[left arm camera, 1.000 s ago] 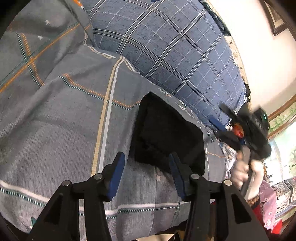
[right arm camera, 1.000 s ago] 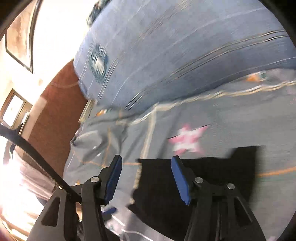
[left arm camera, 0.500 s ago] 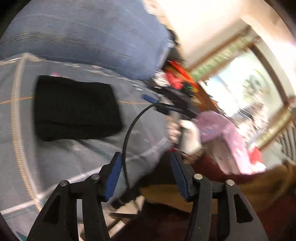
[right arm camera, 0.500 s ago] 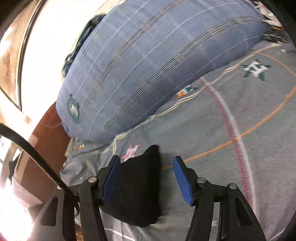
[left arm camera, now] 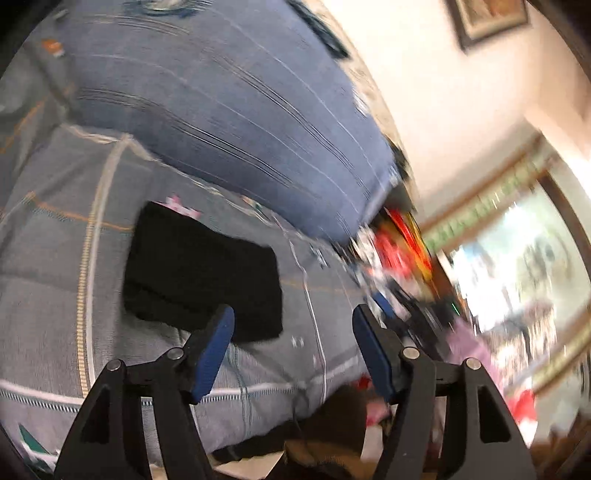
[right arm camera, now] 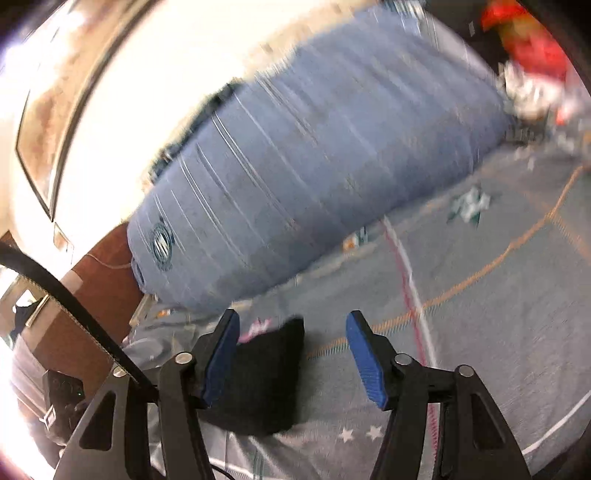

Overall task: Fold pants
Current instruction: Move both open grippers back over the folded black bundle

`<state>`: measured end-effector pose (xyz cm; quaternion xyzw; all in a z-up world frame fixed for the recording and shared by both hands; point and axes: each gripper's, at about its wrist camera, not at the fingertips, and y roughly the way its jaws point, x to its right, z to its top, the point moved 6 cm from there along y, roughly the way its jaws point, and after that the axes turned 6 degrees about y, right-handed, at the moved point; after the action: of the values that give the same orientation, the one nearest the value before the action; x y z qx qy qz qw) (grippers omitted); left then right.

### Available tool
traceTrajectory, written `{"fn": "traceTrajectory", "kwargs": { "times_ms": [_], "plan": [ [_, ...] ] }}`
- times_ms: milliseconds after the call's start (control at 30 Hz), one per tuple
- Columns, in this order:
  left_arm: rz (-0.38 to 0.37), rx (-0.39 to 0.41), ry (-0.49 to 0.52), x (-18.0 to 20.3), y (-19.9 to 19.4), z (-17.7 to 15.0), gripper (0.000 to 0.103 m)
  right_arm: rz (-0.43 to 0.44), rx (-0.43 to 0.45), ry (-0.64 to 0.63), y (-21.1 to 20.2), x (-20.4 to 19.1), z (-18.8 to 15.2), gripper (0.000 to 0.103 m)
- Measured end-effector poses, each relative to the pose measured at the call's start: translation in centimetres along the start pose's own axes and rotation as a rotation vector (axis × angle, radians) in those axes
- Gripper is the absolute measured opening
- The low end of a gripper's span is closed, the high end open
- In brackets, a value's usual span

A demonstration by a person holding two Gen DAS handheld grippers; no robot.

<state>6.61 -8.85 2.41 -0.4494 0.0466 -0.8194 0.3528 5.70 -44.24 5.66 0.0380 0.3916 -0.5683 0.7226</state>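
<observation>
The black pants point(left arm camera: 203, 277) lie folded into a small rectangle on the grey patterned bedspread point(left arm camera: 48, 295). They also show in the right wrist view point(right arm camera: 266, 380), low and left of centre. My left gripper point(left arm camera: 291, 350) is open and empty, held above the bed's edge to the right of the pants. My right gripper point(right arm camera: 291, 362) is open and empty, hovering above the pants' right edge; its left finger hides part of them. Both views are blurred.
A big blue checked pillow point(left arm camera: 221, 110) lies behind the pants, also in the right wrist view point(right arm camera: 314, 166). Red and pink clutter point(left arm camera: 402, 243) sits past the bed's right end. A brown headboard point(right arm camera: 92, 295) stands at left. A framed picture point(left arm camera: 484, 18) hangs on the wall.
Both grippers have pulled back from the folded pants and swung around. The pants stay put on the bedspread. Both grippers remain open.
</observation>
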Motion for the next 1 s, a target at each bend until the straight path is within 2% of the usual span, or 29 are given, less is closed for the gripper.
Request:
{"fn": "traceTrajectory", "kwargs": {
  "times_ms": [67,133,200,300,367,433,500,600,700,767,867,933,1000],
  "plan": [
    [0.050,0.049,-0.039,-0.2,0.5,1.0,0.067,0.030,0.058,-0.013,-1.6,-1.4,0.5,0.078],
    [0.095,0.090,-0.060,0.5,2.1,2.0,0.068,0.105,0.092,0.004,-2.7,-3.2,0.7,0.078],
    [0.143,0.086,-0.045,1.7,4.3,2.5,0.068,0.187,0.130,0.013,-3.9,-5.4,0.6,0.078],
    [0.328,0.084,0.072,4.2,7.8,2.6,0.068,0.279,0.180,0.017,-5.5,-8.3,0.1,0.083],
    [0.414,0.060,0.150,5.5,9.9,2.0,0.068,0.341,0.200,0.013,-6.6,-10.5,-0.2,0.086],
    [0.420,-0.010,0.178,6.4,12.0,0.7,0.068,0.410,0.203,0.004,-7.5,-12.5,-0.5,0.089],
    [0.428,-0.080,0.153,7.1,13.6,-1.4,0.068,0.437,0.203,-0.013,-8.1,-14.3,-0.8,0.089],
    [0.455,-0.138,0.101,7.4,15.1,-4.6,0.068,0.483,0.209,-0.001,-8.5,-15.8,-1.2,0.090],
    [0.418,-0.219,0.059,7.7,16.7,-7.7,0.068,0.544,0.181,0.057,-8.0,-16.4,-2.0,0.091],
    [0.385,-0.268,0.066,8.4,17.4,-9.5,0.068,0.542,0.144,0.059,-6.9,-16.8,-2.6,0.092],
    [0.365,-0.279,0.092,8.6,17.5,-10.6,0.068,0.536,0.082,0.075,-5.5,-16.7,-3.4,0.092],
    [0.345,-0.291,0.073,7.6,16.8,-10.7,0.068,0.517,0.043,0.084,-4.6,-16.1,-3.7,0.092],
    [0.313,-0.300,0.035,5.7,15.6,-10.5,0.068,0.439,0.020,0.046,-3.9,-15.1,-3.8,0.092]
  ]
}}
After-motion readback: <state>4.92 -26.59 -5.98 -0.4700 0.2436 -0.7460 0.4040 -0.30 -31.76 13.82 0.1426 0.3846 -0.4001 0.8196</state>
